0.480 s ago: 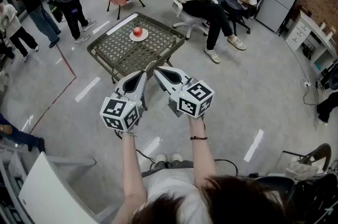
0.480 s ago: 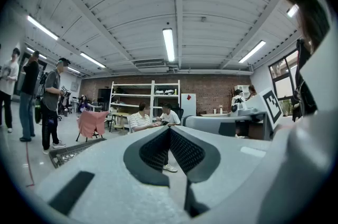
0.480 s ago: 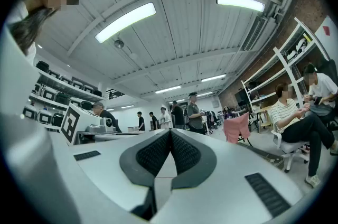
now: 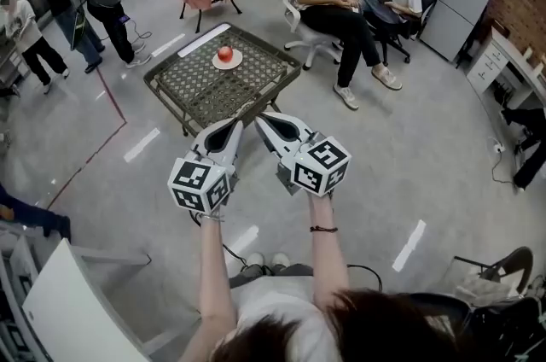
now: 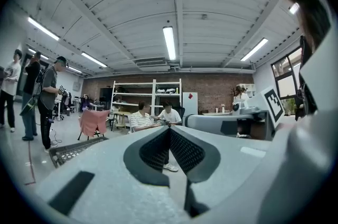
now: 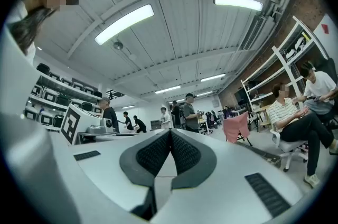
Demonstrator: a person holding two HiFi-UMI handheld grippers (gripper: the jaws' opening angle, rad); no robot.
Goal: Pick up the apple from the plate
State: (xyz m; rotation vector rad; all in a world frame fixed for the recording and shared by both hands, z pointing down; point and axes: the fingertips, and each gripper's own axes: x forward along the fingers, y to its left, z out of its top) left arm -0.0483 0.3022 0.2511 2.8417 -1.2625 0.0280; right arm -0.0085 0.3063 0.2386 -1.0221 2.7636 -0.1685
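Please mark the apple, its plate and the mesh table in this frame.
apple (image 4: 224,54), head view, middle of the red fruit.
plate (image 4: 236,61), head view, bare white rim to the right of the apple.
table (image 4: 213,89), head view, bare mesh top on the side nearer the person.

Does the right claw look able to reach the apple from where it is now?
Probably not yet: the right claw is shut near the table's front edge; the apple lies far across. Nothing blocks the way.

Lab with shelving (image 5: 147,94), taped floor (image 4: 113,100)
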